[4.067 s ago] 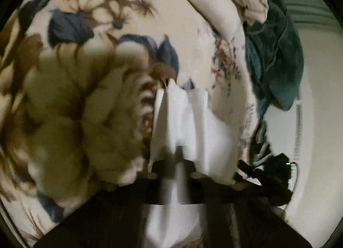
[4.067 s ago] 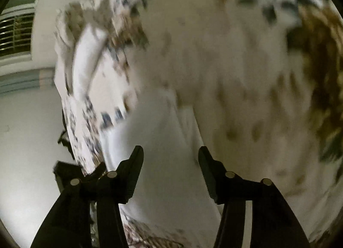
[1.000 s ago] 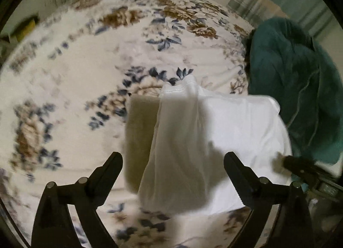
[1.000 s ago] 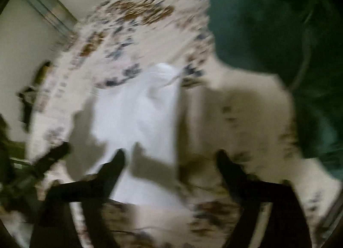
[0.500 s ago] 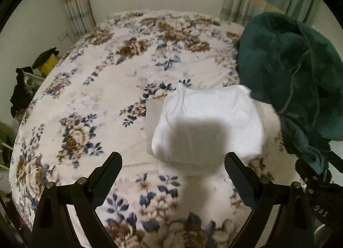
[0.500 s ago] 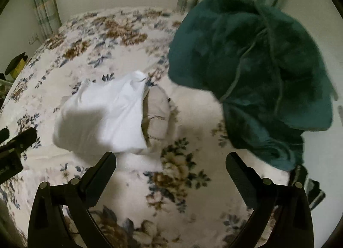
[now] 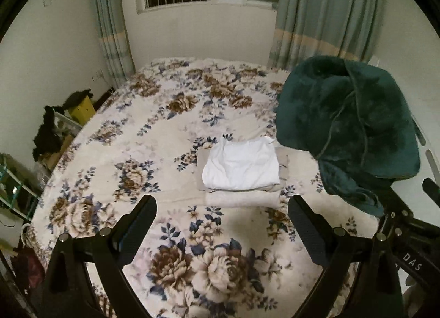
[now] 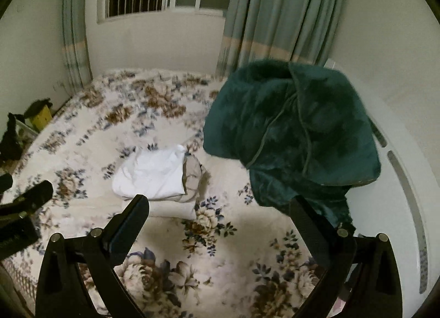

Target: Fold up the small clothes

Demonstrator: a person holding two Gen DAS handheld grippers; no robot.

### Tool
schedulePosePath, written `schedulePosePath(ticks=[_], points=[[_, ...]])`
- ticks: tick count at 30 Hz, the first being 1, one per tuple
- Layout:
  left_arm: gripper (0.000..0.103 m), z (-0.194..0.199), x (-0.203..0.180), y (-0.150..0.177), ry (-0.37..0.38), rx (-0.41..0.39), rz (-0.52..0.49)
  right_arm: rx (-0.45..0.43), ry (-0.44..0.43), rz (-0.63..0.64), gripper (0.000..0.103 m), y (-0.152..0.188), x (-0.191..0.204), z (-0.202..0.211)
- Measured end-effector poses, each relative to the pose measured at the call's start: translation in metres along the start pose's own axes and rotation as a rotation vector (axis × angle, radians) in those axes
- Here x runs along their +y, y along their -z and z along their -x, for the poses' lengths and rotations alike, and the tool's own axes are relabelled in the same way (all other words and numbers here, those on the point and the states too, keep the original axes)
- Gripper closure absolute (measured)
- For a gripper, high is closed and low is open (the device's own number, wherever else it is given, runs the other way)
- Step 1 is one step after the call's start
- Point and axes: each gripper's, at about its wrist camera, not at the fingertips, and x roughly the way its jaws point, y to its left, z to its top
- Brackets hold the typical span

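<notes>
A folded white garment [image 7: 240,165] lies on top of a folded beige garment [image 7: 282,165] and a cream one beneath, stacked on the floral bed [image 7: 165,136]. The stack also shows in the right wrist view: white garment [image 8: 151,173], beige garment [image 8: 194,177]. My left gripper [image 7: 221,212] is open and empty, held above the bed well short of the stack. My right gripper [image 8: 218,210] is open and empty, also back from the stack. The left gripper's fingertip [image 8: 35,194] shows at the right view's left edge.
A bulky dark green blanket [image 7: 354,131] is heaped at the bed's right side, beside the stack; it also shows in the right wrist view [image 8: 297,139]. A white wall and curtains stand behind. A yellow box [image 7: 81,107] and dark clutter sit by the left bedside.
Both grippers have let go of the white garment and pulled back and up from the stack. The view has widened from the cloth to the whole bed.
</notes>
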Motion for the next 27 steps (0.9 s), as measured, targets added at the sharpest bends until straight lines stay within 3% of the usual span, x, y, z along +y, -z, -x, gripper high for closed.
schedulePosePath(ticks=[8, 13, 19, 27], points=[[0.005, 0.103, -0.008, 0.023, -0.002, -0.075, 0.008, -0.117, -0.041, -0.026, 0.0, 0.007, -0.028, 0.144], [0.005, 0.14, -0.013, 0.036, -0.001, -0.104, 0.001, -0.154, -0.057, -0.034, 0.0, 0.02, -0.041, 0.201], [0.005, 0.159, -0.019, 0.043, 0.015, -0.085, -0.011, -0.153, -0.072, -0.041, 0.0, 0.03, -0.05, 0.24], [0.0, 0.175, -0.026, 0.038, -0.004, -0.082, -0.01, -0.122, -0.065, -0.026, 0.0, 0.016, -0.064, 0.247]])
